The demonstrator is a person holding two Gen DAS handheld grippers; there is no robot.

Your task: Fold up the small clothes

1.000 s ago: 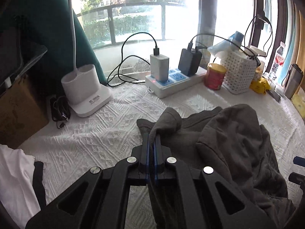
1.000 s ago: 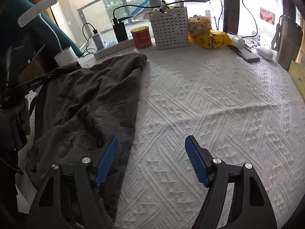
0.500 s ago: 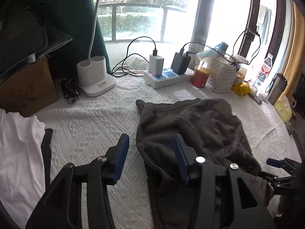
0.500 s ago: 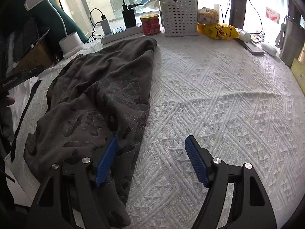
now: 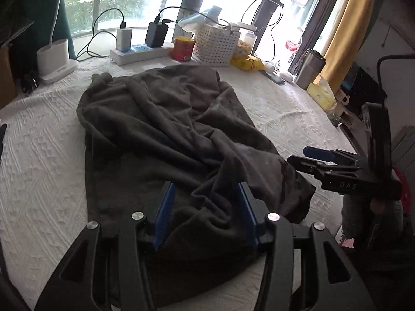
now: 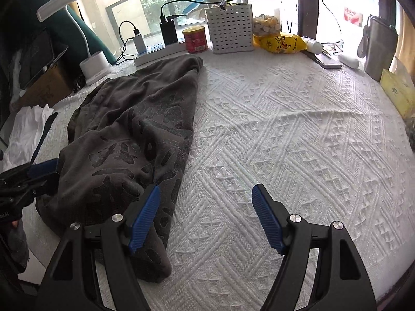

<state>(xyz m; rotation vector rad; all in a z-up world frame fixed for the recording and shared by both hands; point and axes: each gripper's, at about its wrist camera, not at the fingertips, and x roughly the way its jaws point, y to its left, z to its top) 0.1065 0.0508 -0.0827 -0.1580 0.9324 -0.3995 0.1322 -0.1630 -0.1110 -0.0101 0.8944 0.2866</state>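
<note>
From the left wrist, the dark grey garment [image 5: 166, 134] lies rumpled along the white textured tablecloth [image 5: 44, 160], stretching from the near edge toward the power strip [image 5: 140, 50] at the far side. The left gripper [image 5: 205, 212] hangs over its near end, jaws partly spread with a ridge of cloth rising between them; the pads seem not to press it, though the folds make that hard to judge. A second ago this claw was pinched shut on a far corner of the cloth; it has since let go and drawn back to the near end.

From the right wrist, the garment [image 6: 135, 134] sits left of centre, printed face up. The right gripper [image 6: 205, 220] stands wide, empty, above bare tablecloth just right of the near hem, much as before.

The fabric looks soft, limp and light, likely to sag and drag. Corners or the hem offer the best hold.
</note>
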